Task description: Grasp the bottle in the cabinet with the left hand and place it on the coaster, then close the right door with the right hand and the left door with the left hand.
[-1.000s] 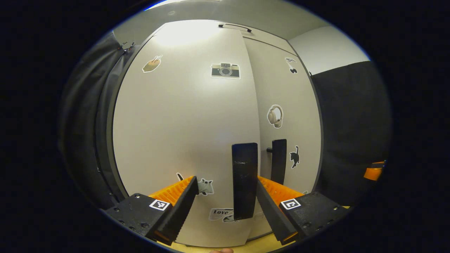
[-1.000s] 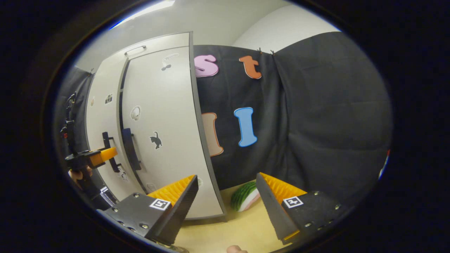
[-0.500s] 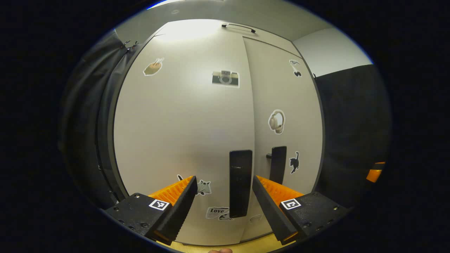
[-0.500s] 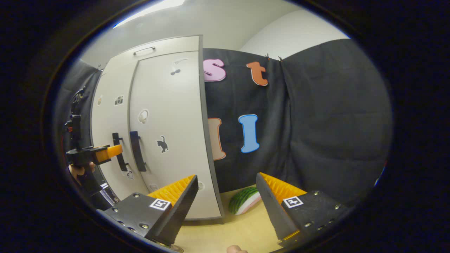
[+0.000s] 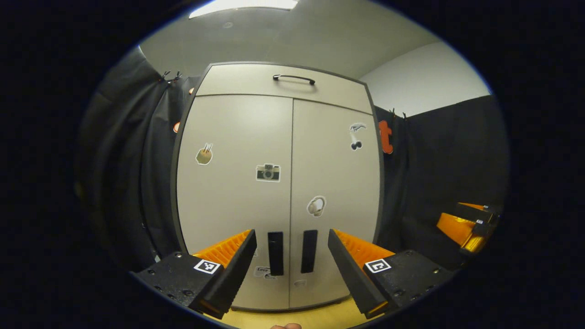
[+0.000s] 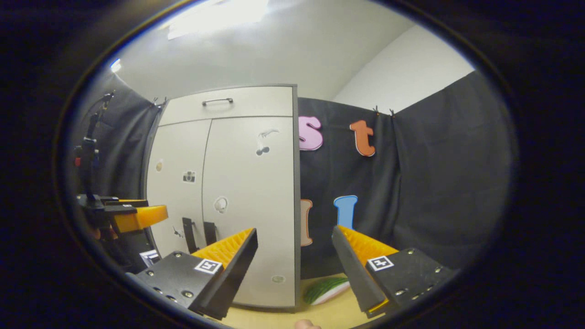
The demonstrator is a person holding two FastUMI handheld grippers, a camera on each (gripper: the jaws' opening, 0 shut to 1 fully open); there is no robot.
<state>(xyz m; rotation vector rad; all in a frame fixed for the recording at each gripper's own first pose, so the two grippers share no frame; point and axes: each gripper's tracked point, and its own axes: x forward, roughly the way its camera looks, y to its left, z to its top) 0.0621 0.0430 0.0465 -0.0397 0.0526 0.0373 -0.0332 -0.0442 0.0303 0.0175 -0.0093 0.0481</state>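
The pale grey cabinet stands straight ahead in the left gripper view with its left door (image 5: 233,196) and right door (image 5: 336,192) both flush shut, stickers on their fronts. Two dark handles (image 5: 275,252) sit side by side at the doors' meeting edge. My left gripper (image 5: 291,269) is open, holds nothing, and hangs a little way back from those handles. My right gripper (image 6: 295,269) is also open and holds nothing, in front of the cabinet's right edge (image 6: 296,196). The left gripper (image 6: 137,217) appears at the left of the right gripper view, off the doors.
A top drawer with a thin handle (image 5: 294,78) sits above the doors. A watermelon-slice toy (image 6: 324,289) lies on the wooden tabletop (image 6: 274,315) by the cabinet's right foot. Black cloth walls close in both sides. The right gripper (image 5: 464,224) shows far right.
The left door has swung from slightly ajar to flush shut. Both grippers have drawn back from the cabinet, so it looks smaller and shows its top drawer.
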